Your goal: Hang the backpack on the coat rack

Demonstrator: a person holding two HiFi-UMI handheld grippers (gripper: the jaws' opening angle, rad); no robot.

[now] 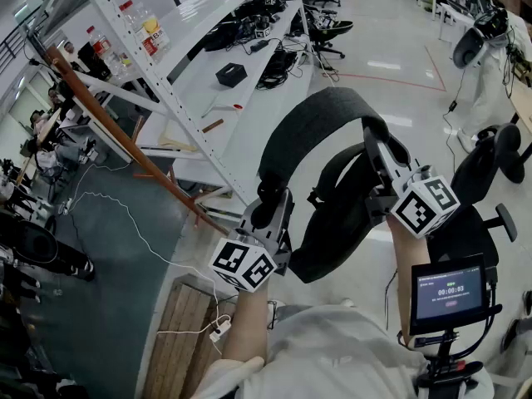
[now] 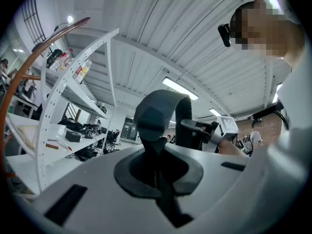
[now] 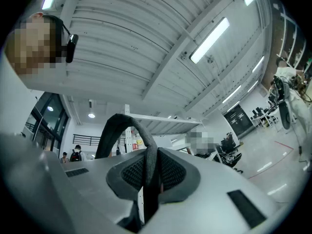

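Gripping one padded strap (image 1: 326, 96) between them, both tools are closed tight. The left tool (image 1: 270, 199) pinches the strap's left end, and in the left gripper view (image 2: 155, 165) the dark band fills the narrow gap between its jaws before arching up and to the right. The right tool (image 1: 372, 140) clamps the strap's other end; the right gripper view (image 3: 148, 178) shows its ribbed pads pressed flat against the band.

The backpack (image 1: 332, 227) hangs below this arch, held in the air in front of the person's chest, with its dark body between and under the two tools. A small screen (image 1: 451, 289) on a stand sits low at the right, with a black office chair (image 1: 486, 177) just behind it.

To the left, a brown wooden pole (image 1: 125, 131) slants across, well apart from the backpack. A white perforated shelving frame (image 1: 158, 81) runs beside the pole, with bottles (image 1: 145, 27) on its upper shelf. Beyond them, a long white bench (image 1: 249, 98) carries a black box (image 1: 230, 75) and tangled dark gear (image 1: 249, 23).
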